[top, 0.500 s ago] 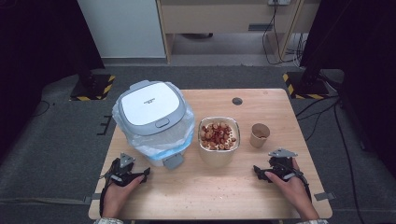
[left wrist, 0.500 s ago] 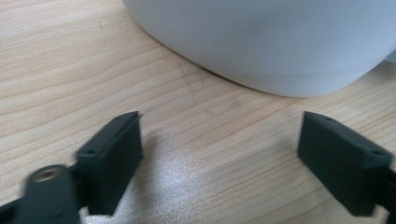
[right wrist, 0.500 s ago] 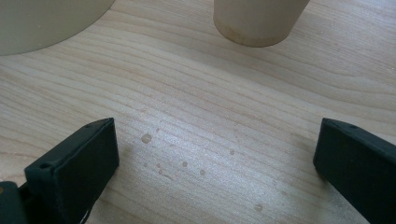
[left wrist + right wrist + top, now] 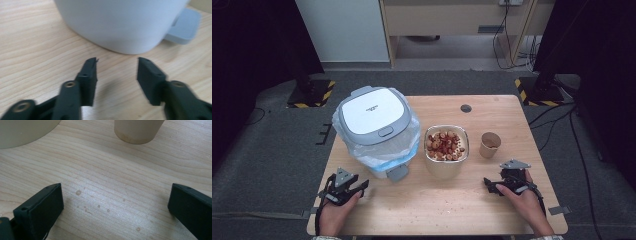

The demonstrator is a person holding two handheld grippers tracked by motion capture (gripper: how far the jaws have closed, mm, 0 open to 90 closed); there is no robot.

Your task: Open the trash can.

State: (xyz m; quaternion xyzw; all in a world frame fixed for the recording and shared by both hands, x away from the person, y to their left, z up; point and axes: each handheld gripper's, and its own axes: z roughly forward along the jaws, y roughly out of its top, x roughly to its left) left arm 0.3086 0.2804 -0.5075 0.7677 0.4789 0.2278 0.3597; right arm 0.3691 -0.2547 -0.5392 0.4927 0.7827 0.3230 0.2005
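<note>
Both tongs, left tongs (image 4: 360, 187) and right tongs (image 4: 488, 183), rest spread and empty. At 12 o'clock of the right: paper cup (image 4: 490, 145), light, crushable; grip its wall gently.

left gripper (image 4: 362, 187): fingers apart, held low | right gripper (image 4: 486, 183): fingers wide apart, held low
</note>
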